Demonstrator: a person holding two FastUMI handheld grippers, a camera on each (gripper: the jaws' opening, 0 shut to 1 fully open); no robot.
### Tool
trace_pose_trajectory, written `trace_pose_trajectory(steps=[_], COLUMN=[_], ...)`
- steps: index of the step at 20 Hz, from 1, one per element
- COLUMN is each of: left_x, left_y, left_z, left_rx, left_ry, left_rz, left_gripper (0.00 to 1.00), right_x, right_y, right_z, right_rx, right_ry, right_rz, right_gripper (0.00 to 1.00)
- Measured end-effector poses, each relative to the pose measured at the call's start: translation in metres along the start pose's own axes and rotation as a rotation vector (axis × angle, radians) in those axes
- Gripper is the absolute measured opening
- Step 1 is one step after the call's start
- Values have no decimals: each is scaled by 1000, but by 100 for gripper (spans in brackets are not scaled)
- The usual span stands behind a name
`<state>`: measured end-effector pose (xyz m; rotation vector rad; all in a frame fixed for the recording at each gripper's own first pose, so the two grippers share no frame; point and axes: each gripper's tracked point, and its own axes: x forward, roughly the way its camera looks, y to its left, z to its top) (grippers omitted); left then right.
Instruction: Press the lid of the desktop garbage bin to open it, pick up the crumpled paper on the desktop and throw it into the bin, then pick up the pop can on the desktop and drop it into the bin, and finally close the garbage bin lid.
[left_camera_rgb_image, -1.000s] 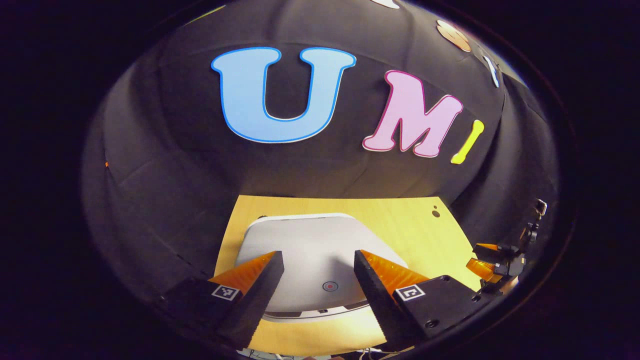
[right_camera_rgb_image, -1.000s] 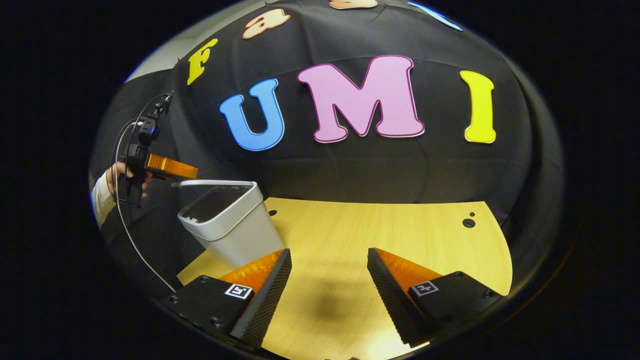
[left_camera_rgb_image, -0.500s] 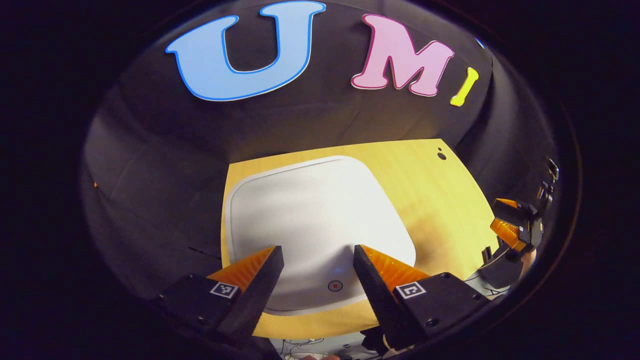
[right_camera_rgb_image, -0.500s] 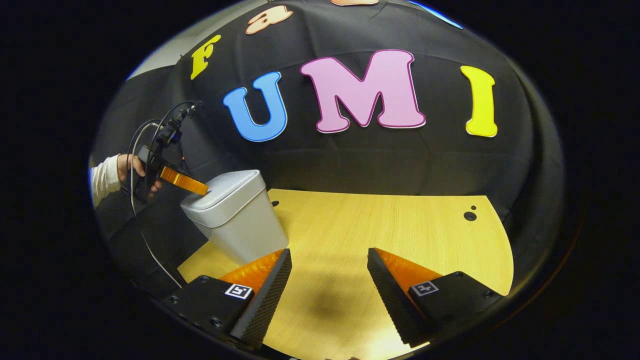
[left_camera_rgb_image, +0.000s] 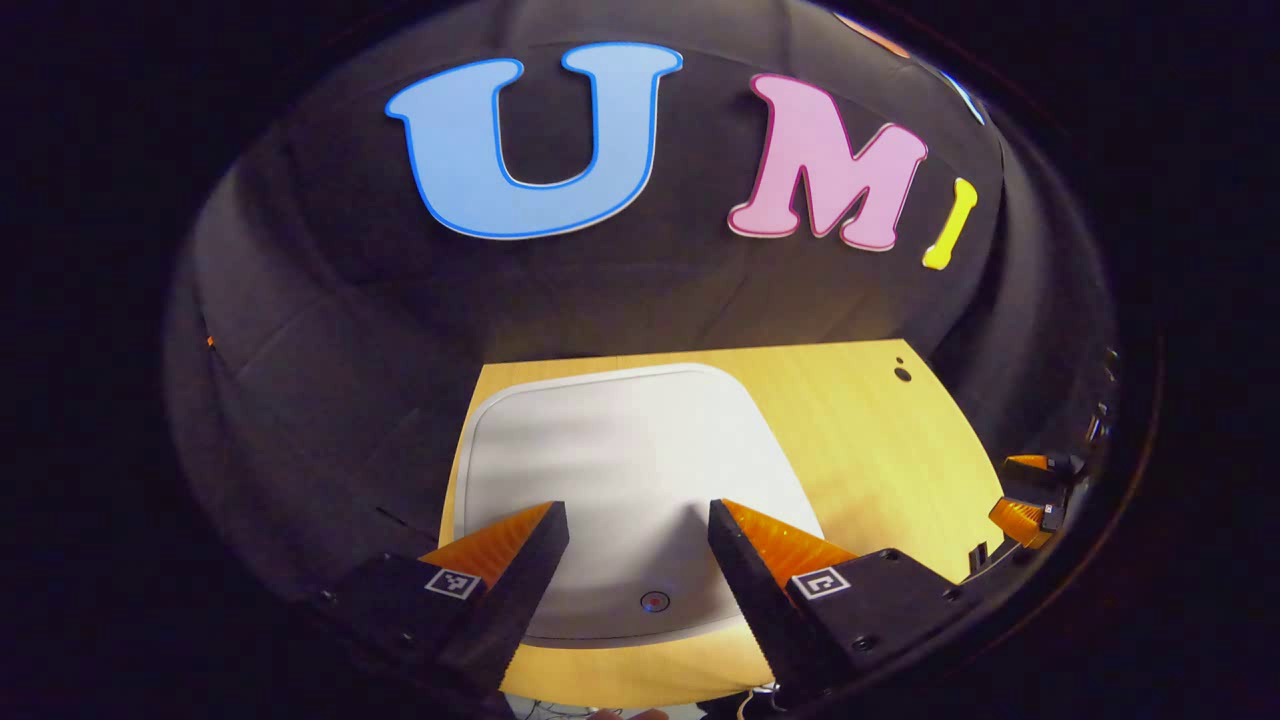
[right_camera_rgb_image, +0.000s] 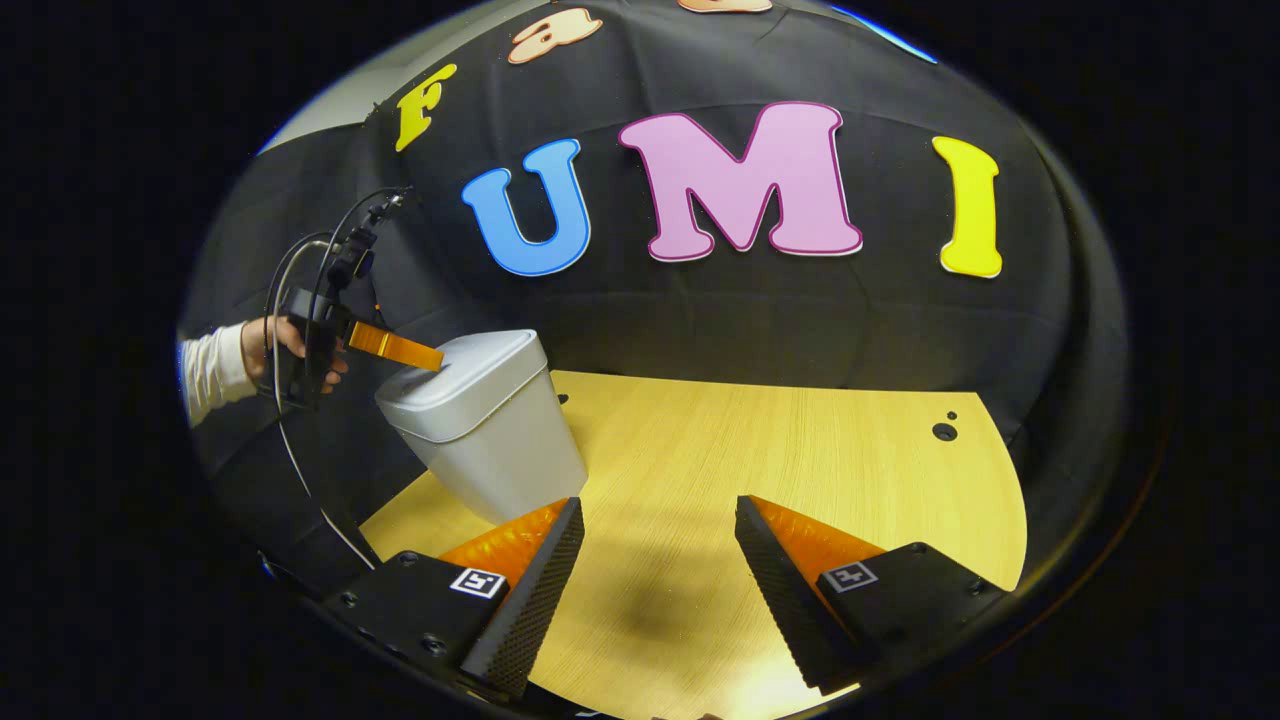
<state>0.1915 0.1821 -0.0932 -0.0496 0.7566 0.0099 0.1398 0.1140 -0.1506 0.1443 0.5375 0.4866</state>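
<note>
A pale wooden bench stands against the black cloth wall of the booth, with small dark holes near its far corners. Toward its left edge in the right gripper view stands the white desktop garbage bin, tapering downward, its lid lying shut and flat on top. In the left gripper view the lid is seen from above, a small round red-ringed button near its front edge.

The bin's lower front corner is hidden behind a finger of the right tongs in the right gripper view. Whether the left tongs touch the lid cannot be told.

The left tongs hover spread over the lid's near part, holding nothing; from the right gripper view they reach in level, tips at the lid's left edge, held by a hand in a white sleeve, cables looping above. The right tongs hang spread above bare bench, empty, and appear at the far right edge of the left gripper view.
</note>
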Motion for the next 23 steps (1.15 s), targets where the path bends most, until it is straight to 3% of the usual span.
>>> trace_pose_trajectory(steps=[3,5,7,11,15,19,23], left_x=[-26,-65,-92,-120,-145,-163,-189], left_y=[-18,-41,-62,-78,-86,-102,-108], left_z=[27,48,42,28,10,5,16], left_rx=[-11,7,0,-21,-1,37,67], left_ry=[-204,-376,-475,-556,-666,-752,-816], left_rz=[-21,-38,-73,-91,-82,-87,12], left_gripper=[95,95,95,95,94,94,94], right_x=[-13,-28,-42,-63,-90,-97,-107], right_y=[13,24,44,73,77,80,83], right_z=[28,55,87,121,114,114,135], right_rx=[-20,-102,-166,-181,-210,-205,-254], right_ry=[-66,-165,-278,-393,-440,-465,-552], right_rz=[-17,-91,-143,-186,-273,-288,-286], right_gripper=[98,98,98,97,97,97,96])
